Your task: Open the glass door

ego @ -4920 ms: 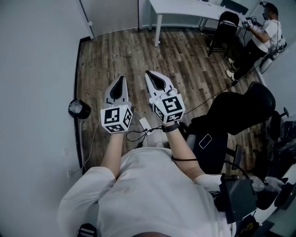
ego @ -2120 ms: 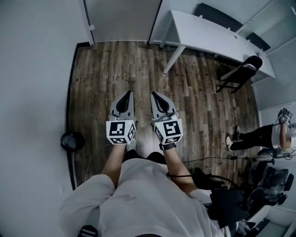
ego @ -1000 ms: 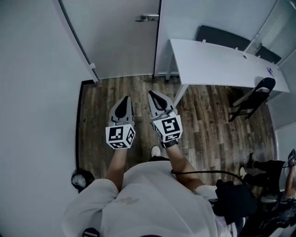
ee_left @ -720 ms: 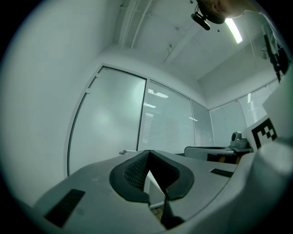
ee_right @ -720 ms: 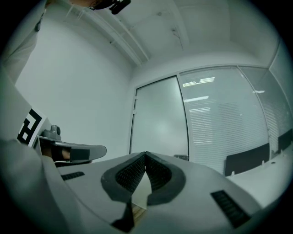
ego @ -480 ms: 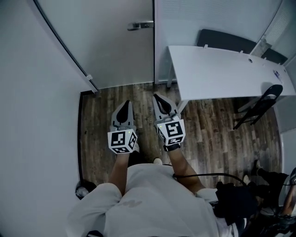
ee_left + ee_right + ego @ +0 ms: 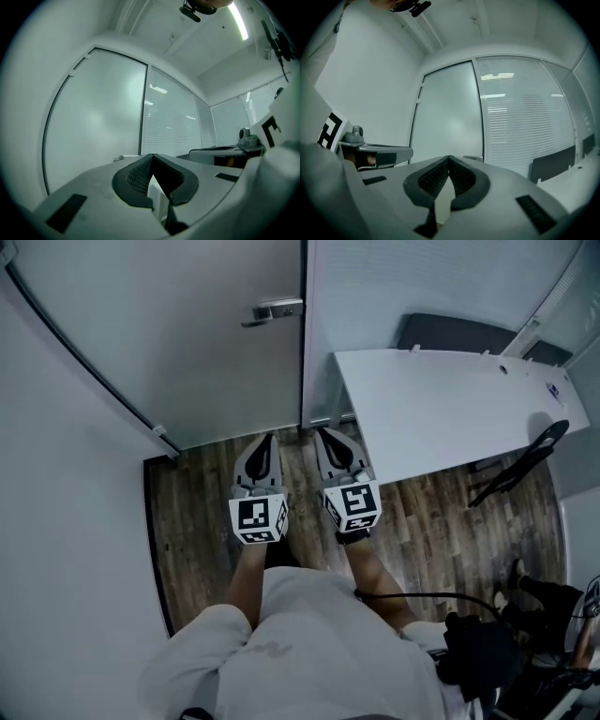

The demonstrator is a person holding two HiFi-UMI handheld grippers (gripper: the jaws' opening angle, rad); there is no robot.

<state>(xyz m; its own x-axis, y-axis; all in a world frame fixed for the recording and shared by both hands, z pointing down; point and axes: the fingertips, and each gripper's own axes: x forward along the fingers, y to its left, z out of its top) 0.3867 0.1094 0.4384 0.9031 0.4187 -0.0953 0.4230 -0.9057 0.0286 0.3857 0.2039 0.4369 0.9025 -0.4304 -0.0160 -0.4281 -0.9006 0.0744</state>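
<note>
Left tool (image 7: 268, 440) and right tool (image 7: 329, 436), both closed and empty, point side by side toward the glass door (image 7: 178, 352) and its handle (image 7: 273, 310).

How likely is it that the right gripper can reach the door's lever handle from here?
Probably yes. The right gripper, jaws shut and empty, faces the glass door; nothing stands between it and the lever handle ahead. The white desk is off to its right.
</note>
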